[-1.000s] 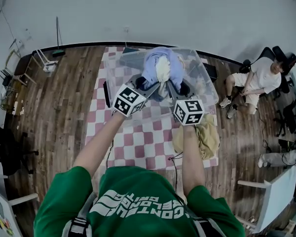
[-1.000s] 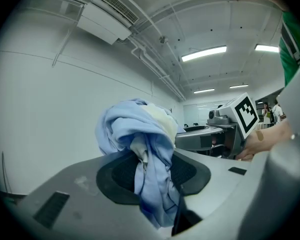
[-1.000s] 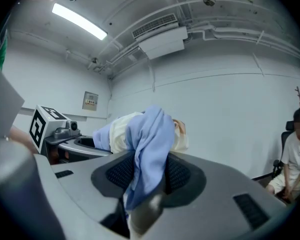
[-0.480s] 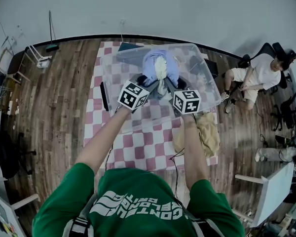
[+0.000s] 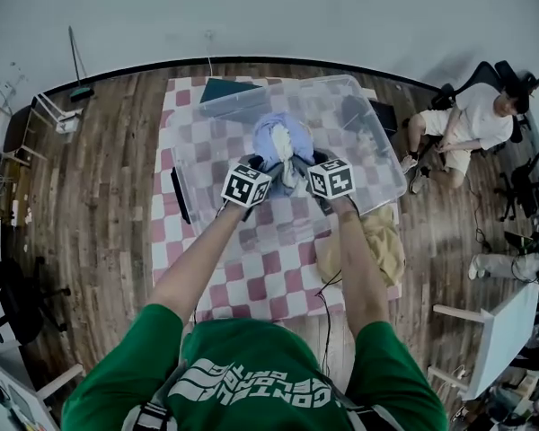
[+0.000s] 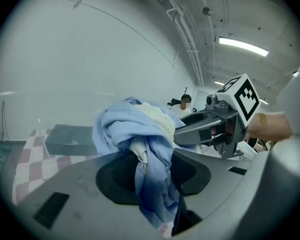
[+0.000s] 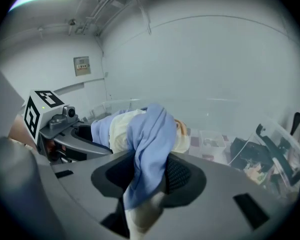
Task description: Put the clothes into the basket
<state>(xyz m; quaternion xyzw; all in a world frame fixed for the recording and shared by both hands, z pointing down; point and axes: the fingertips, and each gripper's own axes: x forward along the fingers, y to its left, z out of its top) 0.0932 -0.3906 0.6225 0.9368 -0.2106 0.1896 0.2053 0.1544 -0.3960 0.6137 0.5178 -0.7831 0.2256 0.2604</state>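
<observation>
A bunched light-blue and cream garment (image 5: 281, 141) hangs over the clear plastic basket (image 5: 384, 171) on the checkered table. Both grippers hold it from the near side. My left gripper (image 5: 264, 165) is shut on its left part, where blue cloth (image 6: 140, 134) is pinched and spills down between the jaws (image 6: 152, 173). My right gripper (image 5: 308, 162) is shut on its right part, a blue fold (image 7: 149, 134) draped through the jaws (image 7: 147, 178). Each gripper view shows the other gripper close by, the right one (image 6: 215, 126) and the left one (image 7: 55, 125). A tan garment (image 5: 377, 245) lies on the table at the right.
A dark item (image 5: 357, 113) lies in the basket's far right corner. A dark flat case (image 5: 226, 88) sits at the table's far edge. A person (image 5: 467, 133) sits on a chair to the right. Wooden floor surrounds the table (image 5: 269, 277).
Both grippers have carried the garment farther out over the basket and drawn closer together. The grip on the cloth is the same.
</observation>
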